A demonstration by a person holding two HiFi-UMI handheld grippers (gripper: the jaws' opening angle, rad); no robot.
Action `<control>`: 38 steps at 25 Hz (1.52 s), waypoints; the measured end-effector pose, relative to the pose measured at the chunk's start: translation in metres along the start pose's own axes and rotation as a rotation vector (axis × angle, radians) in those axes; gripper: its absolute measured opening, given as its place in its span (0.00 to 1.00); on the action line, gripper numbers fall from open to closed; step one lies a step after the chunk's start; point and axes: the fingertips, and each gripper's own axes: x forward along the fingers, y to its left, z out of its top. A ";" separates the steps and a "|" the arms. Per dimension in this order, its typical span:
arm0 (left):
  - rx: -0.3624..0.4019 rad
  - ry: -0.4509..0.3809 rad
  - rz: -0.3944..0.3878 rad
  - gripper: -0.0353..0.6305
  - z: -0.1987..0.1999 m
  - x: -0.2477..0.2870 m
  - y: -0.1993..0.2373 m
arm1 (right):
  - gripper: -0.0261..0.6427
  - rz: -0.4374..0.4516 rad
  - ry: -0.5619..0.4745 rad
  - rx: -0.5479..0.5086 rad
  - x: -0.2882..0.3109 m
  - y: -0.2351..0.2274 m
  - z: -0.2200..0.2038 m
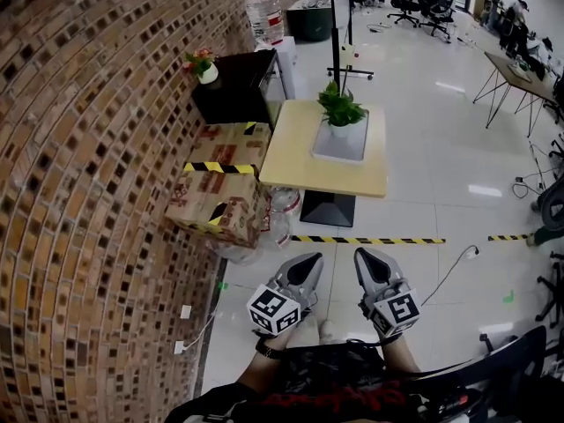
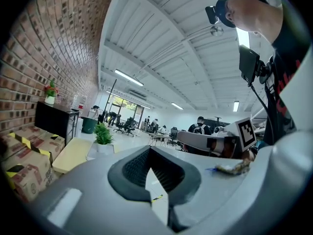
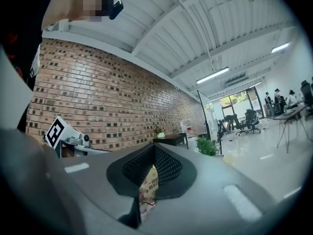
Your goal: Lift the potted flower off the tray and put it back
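A leafy green potted plant (image 1: 342,108) stands in a grey tray (image 1: 339,146) on a light wooden table (image 1: 326,170), ahead of me in the head view. My left gripper (image 1: 311,261) and right gripper (image 1: 364,256) are held side by side low over the floor, well short of the table, both shut and empty. In the left gripper view the shut jaws (image 2: 149,151) point level, with the plant (image 2: 103,135) far off at left and the right gripper (image 2: 181,137) alongside. From the right gripper (image 3: 155,148) the plant (image 3: 207,146) appears small and distant.
A brick wall runs along the left. Taped cardboard boxes (image 1: 220,183) and a black cabinet (image 1: 233,91) with a small flower pot (image 1: 204,67) stand beside the table. Striped tape (image 1: 366,239) crosses the floor before the table base. Desks and office chairs (image 1: 423,3) fill the back.
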 end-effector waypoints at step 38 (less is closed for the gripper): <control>-0.027 -0.037 -0.100 0.05 0.036 0.016 0.193 | 0.04 -0.113 0.053 -0.055 0.184 -0.004 -0.022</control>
